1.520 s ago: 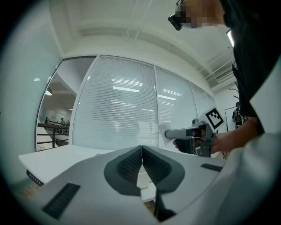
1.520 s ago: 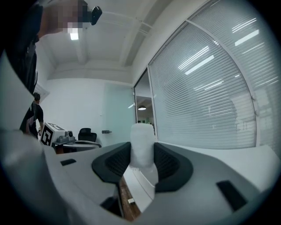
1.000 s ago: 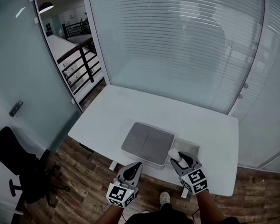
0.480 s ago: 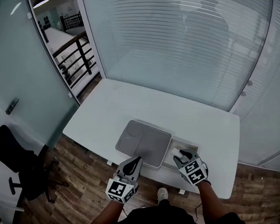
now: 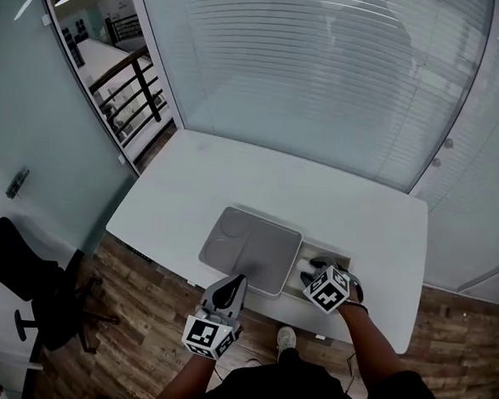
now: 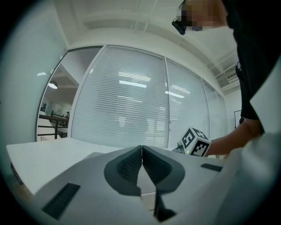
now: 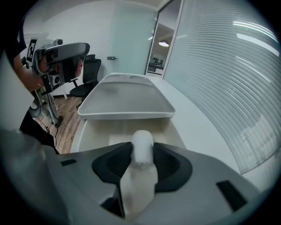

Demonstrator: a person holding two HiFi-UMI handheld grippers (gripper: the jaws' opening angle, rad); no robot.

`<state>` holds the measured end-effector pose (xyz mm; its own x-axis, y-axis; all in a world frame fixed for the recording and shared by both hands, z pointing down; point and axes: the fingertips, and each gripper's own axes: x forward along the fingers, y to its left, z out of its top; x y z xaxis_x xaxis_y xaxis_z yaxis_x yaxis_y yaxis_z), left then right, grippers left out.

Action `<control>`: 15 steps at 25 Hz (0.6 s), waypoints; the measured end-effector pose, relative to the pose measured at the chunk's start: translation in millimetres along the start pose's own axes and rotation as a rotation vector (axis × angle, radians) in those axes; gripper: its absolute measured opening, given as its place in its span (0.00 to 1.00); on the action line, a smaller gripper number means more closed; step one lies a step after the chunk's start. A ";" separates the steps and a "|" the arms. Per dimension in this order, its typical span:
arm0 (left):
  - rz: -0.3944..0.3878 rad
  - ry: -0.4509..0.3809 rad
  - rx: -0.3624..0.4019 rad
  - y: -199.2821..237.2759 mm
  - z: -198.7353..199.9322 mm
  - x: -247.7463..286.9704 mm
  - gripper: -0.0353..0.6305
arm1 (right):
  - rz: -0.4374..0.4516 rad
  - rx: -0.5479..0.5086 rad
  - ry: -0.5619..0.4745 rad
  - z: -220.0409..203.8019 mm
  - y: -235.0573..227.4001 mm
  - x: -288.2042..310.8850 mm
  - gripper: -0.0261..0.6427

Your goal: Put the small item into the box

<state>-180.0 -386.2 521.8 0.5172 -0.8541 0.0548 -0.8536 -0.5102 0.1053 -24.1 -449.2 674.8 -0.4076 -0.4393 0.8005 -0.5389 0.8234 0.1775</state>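
Note:
A shallow white box [image 5: 337, 258] lies open on the white table, its grey lid [image 5: 250, 250] resting over its left part. My right gripper [image 5: 305, 277] hovers over the open part of the box, shut on a small white cylinder-shaped item [image 7: 142, 145] that pokes out past the pads toward the box's inside [image 7: 118, 128]. The same item [image 5: 305, 266] shows as a pale blob in the head view. My left gripper [image 5: 229, 291] hangs off the table's front edge, below the lid, its jaws shut with nothing between them [image 6: 142, 163].
The white table [image 5: 234, 176] stands against a frosted glass wall with blinds. A black office chair [image 5: 10, 267] sits on the wooden floor at the left. The person's feet and dark clothing fill the bottom of the head view.
My right gripper has carried the white item from the box's front rim to above its open part. The left gripper stays below the table edge. The head view has shifted.

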 end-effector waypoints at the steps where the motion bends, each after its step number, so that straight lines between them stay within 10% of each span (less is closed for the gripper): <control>1: 0.001 -0.003 0.003 -0.1 0.7 0.2 0.07 | 0.001 -0.012 0.017 -1.9 -0.1 1.3 0.28; 7: 0.002 0.000 -0.011 -4.4 -3.5 1.1 0.07 | -0.012 -0.049 0.034 -6.9 -0.3 -0.9 0.35; 15: 0.005 0.007 0.001 -7.4 -1.7 3.4 0.07 | -0.114 0.044 -0.190 33.9 -12.1 -59.7 0.40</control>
<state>-171.8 -385.2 522.9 0.5137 -0.8557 0.0620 -0.8560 -0.5063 0.1043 -18.2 -445.1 605.4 -0.4718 -0.5921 0.6534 -0.6192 0.7500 0.2326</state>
